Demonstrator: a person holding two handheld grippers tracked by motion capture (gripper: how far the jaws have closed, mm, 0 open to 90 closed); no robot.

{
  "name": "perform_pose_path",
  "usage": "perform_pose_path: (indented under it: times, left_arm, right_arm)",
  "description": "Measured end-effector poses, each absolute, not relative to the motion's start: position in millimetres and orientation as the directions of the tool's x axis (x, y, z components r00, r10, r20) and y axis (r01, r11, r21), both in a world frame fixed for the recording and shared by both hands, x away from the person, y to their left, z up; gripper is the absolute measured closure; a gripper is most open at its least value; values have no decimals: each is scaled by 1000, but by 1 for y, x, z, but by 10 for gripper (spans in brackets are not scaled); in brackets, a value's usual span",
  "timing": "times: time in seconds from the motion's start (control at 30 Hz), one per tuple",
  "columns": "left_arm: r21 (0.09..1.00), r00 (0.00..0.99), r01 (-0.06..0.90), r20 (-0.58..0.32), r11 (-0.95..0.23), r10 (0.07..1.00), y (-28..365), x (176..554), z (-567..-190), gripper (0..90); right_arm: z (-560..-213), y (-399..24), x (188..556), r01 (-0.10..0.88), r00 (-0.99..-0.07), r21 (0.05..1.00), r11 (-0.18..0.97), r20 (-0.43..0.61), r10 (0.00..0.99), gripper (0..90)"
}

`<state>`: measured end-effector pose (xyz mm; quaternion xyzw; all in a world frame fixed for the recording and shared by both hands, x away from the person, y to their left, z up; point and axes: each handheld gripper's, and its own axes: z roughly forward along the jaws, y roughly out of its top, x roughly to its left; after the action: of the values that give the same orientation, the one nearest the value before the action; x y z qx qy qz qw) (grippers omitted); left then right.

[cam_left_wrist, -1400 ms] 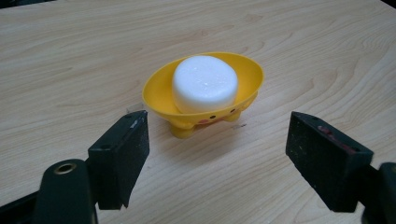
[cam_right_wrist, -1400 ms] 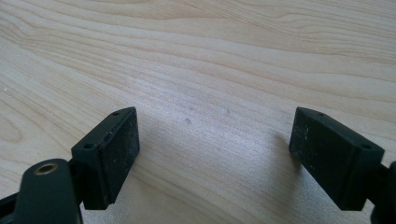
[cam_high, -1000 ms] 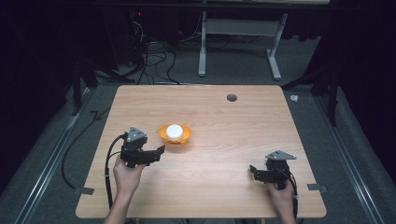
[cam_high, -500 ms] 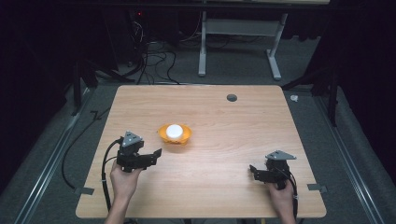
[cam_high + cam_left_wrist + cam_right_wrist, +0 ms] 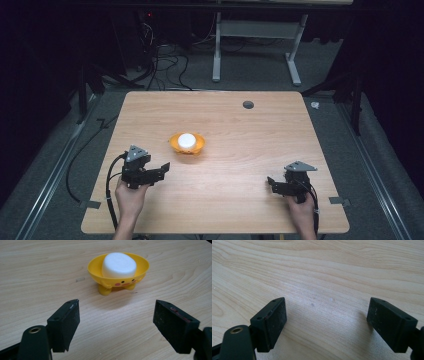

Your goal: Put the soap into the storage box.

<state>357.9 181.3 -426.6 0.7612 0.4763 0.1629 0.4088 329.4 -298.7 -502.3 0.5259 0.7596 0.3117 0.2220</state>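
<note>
A small yellow duck-faced dish [image 5: 175,144] stands on stubby feet left of the table's middle, with a white rounded block [image 5: 186,139] in it. My left gripper [image 5: 161,170] is open, a short way nearer and to the left of the dish, pointing toward it. In the left gripper view the dish [image 5: 93,267] and its block [image 5: 118,265] sit ahead, beyond the wide-apart jaws of my left gripper [image 5: 117,307], which hold nothing. My right gripper [image 5: 271,185] rests open near the front right, over bare wood, also empty [image 5: 327,303].
The wooden table [image 5: 240,125] has a dark round hole [image 5: 248,104] near its far edge. Grey tape tabs [image 5: 90,204] mark the front corners. Cables and a metal frame [image 5: 220,45] lie on the floor behind the table.
My left gripper has drawn back a little toward the person and to the left, away from the dish. The right gripper has stayed nearly still.
</note>
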Motion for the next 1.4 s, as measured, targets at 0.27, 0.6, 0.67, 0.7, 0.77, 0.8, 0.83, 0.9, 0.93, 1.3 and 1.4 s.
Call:
perform_pose_path:
  times: [0.27,0.6,0.67,0.7,0.77,0.8,0.83,0.9,0.93,1.3,1.4]
  left_arm:
    - [769,478,608,-154,-199,865,185,355,-436,222]
    - [756,464,627,-169,-188,870,191,351,-446,221]
    - [756,464,628,-175,-184,868,192,350,-448,218]
    - [756,462,629,-175,-182,869,193,350,-449,218]
    - [754,462,632,-180,-180,868,194,350,-450,218]
    - [751,458,636,-185,-175,869,195,350,-452,218]
    - [749,458,639,-187,-176,869,196,349,-453,217]
    - [746,454,643,-187,-174,871,197,349,-455,217]
    - [744,453,645,-188,-175,872,197,348,-456,217]
    - [716,449,675,-204,-180,870,201,348,-472,213]
    - [710,449,679,-201,-186,871,201,348,-475,213]
  right_arm:
    - [-502,-299,329,661,-348,707,253,-9,937,170]
    - [-502,-299,329,661,-348,707,252,-9,937,170]
    - [-502,-299,329,661,-349,707,253,-9,937,170]
    - [-502,-299,329,660,-348,707,253,-10,937,170]
    - [-502,-299,329,661,-348,707,253,-10,937,170]
    - [-502,-299,329,661,-348,707,252,-10,937,170]
    - [-502,-299,329,660,-348,707,253,-9,937,170]
    - [-502,-299,329,660,-349,707,253,-10,937,170]
    - [-502,-299,329,660,-349,707,254,-11,937,169]
    - [-502,-299,329,660,-349,707,254,-11,937,170]
    - [-502,-299,329,660,-349,707,254,-11,937,170]
